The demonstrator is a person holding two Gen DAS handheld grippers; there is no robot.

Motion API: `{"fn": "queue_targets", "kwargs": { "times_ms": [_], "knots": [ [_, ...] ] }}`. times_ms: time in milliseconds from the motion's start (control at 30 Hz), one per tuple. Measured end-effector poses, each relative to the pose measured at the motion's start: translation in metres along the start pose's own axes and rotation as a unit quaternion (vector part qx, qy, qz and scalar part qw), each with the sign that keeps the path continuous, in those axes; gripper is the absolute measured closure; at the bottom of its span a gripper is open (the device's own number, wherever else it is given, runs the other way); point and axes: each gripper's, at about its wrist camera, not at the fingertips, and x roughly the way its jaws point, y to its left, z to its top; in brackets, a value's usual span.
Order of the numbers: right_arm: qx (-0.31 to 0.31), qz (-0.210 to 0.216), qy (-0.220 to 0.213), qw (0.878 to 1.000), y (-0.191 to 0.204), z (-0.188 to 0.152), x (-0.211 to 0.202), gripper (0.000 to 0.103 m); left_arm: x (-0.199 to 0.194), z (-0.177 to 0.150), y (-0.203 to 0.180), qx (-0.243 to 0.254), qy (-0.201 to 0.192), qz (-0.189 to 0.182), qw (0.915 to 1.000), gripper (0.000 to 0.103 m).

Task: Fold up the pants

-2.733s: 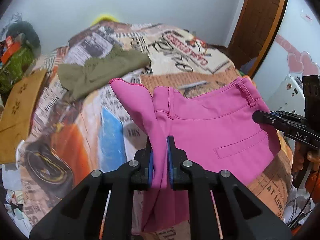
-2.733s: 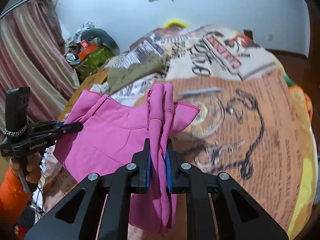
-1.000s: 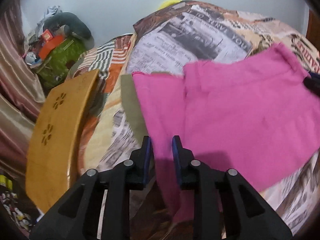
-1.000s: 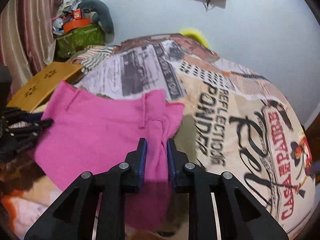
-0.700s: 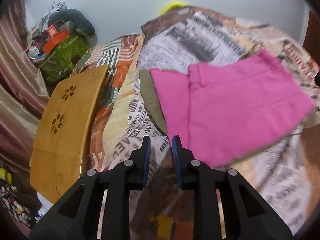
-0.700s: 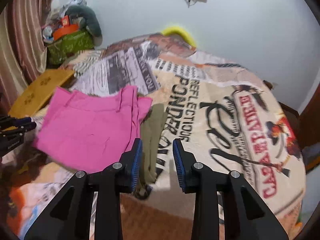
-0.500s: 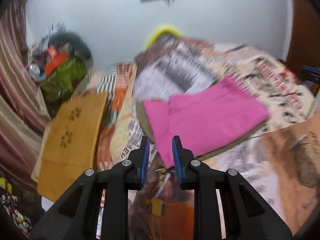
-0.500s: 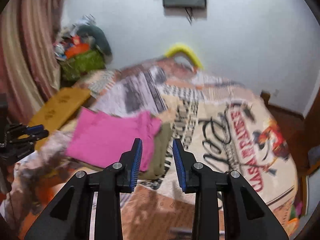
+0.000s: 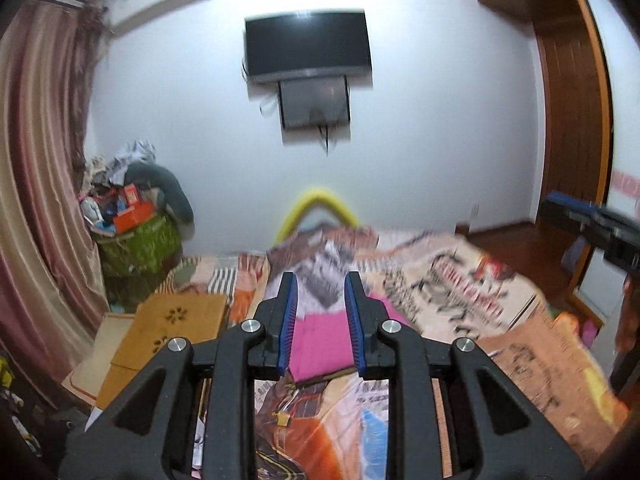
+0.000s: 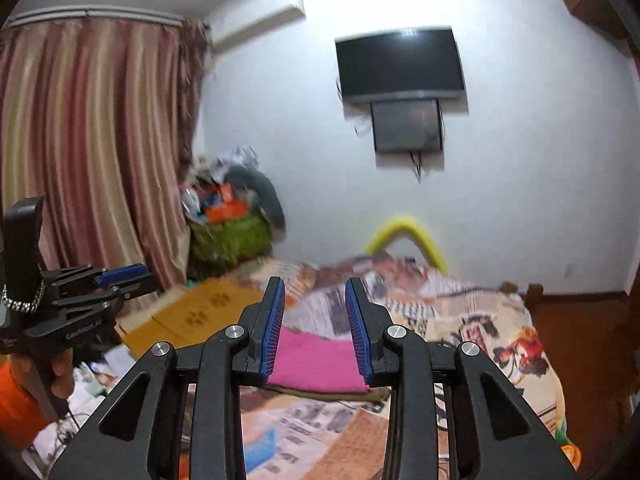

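Observation:
The pink pants (image 9: 320, 344) lie folded flat on the patterned bedspread (image 9: 460, 292), resting on an olive garment (image 10: 320, 394). My left gripper (image 9: 320, 280) is raised well above and behind the pants, open, with nothing between its blue pads. My right gripper (image 10: 314, 284) hangs likewise high over the bed, open and empty; the pink pants (image 10: 316, 360) show far below through its gap. In the right wrist view the left gripper (image 10: 120, 276) appears at the left, held by a hand. The right gripper (image 9: 576, 212) shows at the right edge of the left wrist view.
A wooden board (image 9: 176, 328) leans beside the bed's left side. A green basket (image 9: 136, 240) piled with clutter stands in the corner by the striped curtain (image 10: 88, 160). A TV (image 9: 304, 44) hangs on the far wall, a yellow tube (image 9: 316, 204) below it. A wooden door (image 9: 572, 120) is at right.
Both grippers let go of the pink pants, which now lie folded on the olive garment. Both then rose and drew back from the bed, tilting up toward the wall.

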Motion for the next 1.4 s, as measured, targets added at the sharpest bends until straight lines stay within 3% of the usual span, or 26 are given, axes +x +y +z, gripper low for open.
{"fn": "queue_targets", "kwargs": {
  "times_ms": [233,400,467,567,600,667,733,833,900,1033,1400],
  "knots": [
    [-0.011,0.01,-0.067,0.998,0.037,0.002,-0.062,0.075,-0.091,-0.004,-0.013,-0.006,-0.088,0.01,0.9961,0.078],
    [-0.018,0.006,-0.085,0.996,0.052,-0.009,-0.081,0.075,-0.137,-0.02,-0.025,-0.016,-0.115,-0.002,0.9932,0.071],
    [-0.027,0.001,-0.09,0.996,0.061,-0.014,-0.088,0.075,-0.151,-0.027,-0.029,-0.014,-0.124,0.001,0.9922,0.064],
    [-0.027,0.0,-0.098,0.995,0.07,-0.017,-0.099,0.075,-0.165,-0.034,-0.033,-0.012,-0.131,-0.002,0.9913,0.04],
    [-0.026,-0.001,-0.099,0.995,0.07,-0.016,-0.098,0.074,-0.168,-0.037,-0.034,-0.013,-0.134,-0.003,0.9909,0.027],
    [-0.026,-0.003,-0.097,0.995,0.071,-0.015,-0.099,0.063,-0.176,-0.041,-0.036,-0.013,-0.138,0.0,0.9903,0.019],
    [-0.029,-0.016,-0.105,0.994,0.074,-0.017,-0.104,0.043,-0.179,-0.043,-0.038,-0.01,-0.14,0.005,0.9901,0.013],
    [-0.035,-0.029,-0.111,0.993,0.078,-0.019,-0.108,0.029,-0.185,-0.046,-0.037,-0.019,-0.142,-0.004,0.9896,0.002],
    [-0.037,-0.026,-0.11,0.993,0.081,-0.019,-0.11,0.024,-0.187,-0.046,-0.035,-0.024,-0.145,-0.008,0.9891,0.002],
    [-0.042,-0.034,-0.113,0.992,0.085,-0.02,-0.112,0.003,-0.188,-0.049,-0.032,-0.032,-0.142,-0.006,0.9894,0.001],
    [-0.038,-0.041,-0.109,0.992,0.083,-0.031,-0.112,0.0,-0.184,-0.051,-0.032,-0.038,-0.132,-0.002,0.9906,0.0]
  ]
}}
